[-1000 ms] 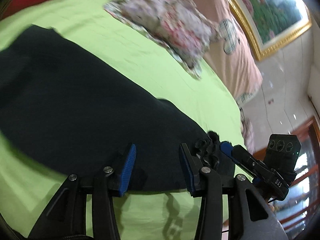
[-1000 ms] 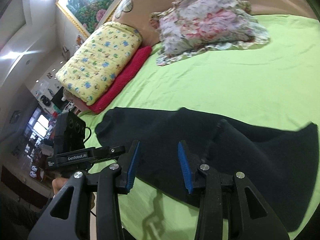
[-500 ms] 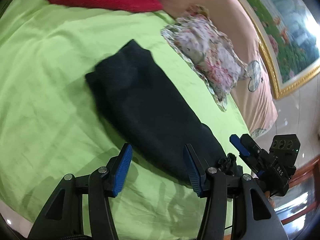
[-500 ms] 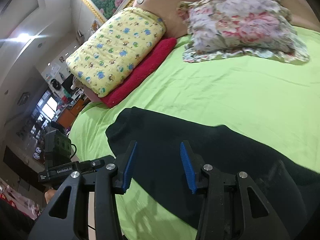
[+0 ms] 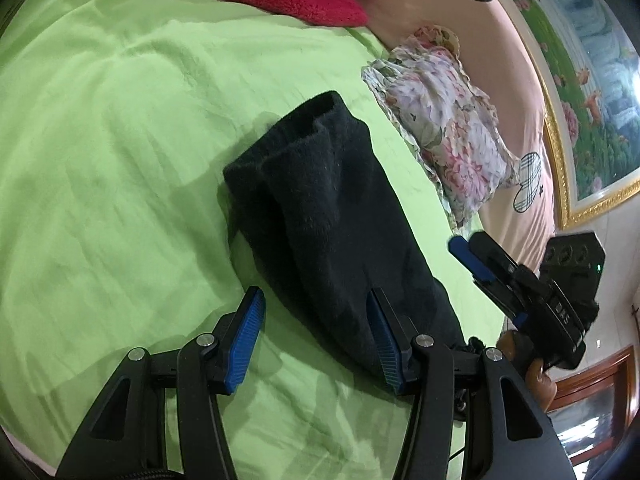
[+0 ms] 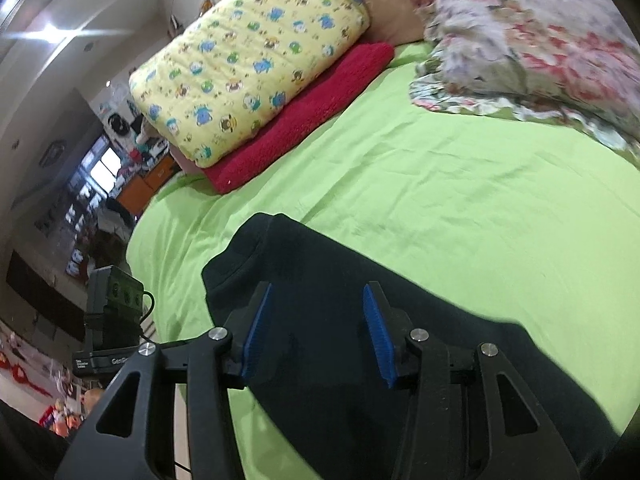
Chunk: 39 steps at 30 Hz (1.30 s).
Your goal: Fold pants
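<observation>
Black pants (image 5: 332, 220) lie folded lengthwise in a long strip on the green bed sheet (image 5: 120, 140). In the right wrist view the pants (image 6: 360, 292) run from centre to lower right. My left gripper (image 5: 316, 340) is open and empty, raised over the near end of the strip. My right gripper (image 6: 316, 332) is open and empty above the pants' other end. The right gripper also shows in the left wrist view (image 5: 480, 264), open, at the right edge of the bed.
A floral pillow (image 5: 444, 128) lies beyond the pants by the pink headboard (image 5: 516, 92). A yellow patterned quilt (image 6: 248, 60) rests on a red blanket (image 6: 304, 116) at the bed's far side. The bed edge and the room floor lie to the left in the right wrist view.
Both grippers have lifted up and back from the pants, which now lie flat in a narrow strip. Both stayed open.
</observation>
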Each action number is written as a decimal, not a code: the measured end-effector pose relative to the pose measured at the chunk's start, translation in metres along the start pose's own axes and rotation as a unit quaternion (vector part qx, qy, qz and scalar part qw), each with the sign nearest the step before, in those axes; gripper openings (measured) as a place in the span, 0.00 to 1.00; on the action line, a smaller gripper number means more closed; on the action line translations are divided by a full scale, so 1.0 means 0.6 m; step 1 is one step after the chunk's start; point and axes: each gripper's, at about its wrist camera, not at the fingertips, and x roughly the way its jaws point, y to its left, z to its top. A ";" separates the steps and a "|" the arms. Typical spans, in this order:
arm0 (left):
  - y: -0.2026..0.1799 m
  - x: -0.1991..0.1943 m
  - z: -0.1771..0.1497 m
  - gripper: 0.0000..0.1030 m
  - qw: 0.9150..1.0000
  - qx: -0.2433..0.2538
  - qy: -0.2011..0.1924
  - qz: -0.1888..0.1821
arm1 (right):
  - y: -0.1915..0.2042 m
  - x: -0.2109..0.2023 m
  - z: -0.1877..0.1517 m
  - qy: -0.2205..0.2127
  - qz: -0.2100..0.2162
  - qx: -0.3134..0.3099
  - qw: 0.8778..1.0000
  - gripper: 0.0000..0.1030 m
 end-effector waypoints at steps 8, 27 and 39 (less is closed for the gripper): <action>0.013 0.016 0.023 0.52 1.000 -0.020 -0.008 -0.015 | 0.011 0.080 0.053 0.056 0.001 -0.044 0.997 0.47; 0.018 0.031 0.043 0.16 0.999 -0.027 -0.017 -0.010 | 0.031 0.175 0.087 0.125 0.037 -0.062 0.990 0.20; -0.080 -0.018 0.030 0.14 0.997 0.048 -0.055 -0.016 | 0.036 0.061 0.084 0.047 0.056 -0.064 0.995 0.08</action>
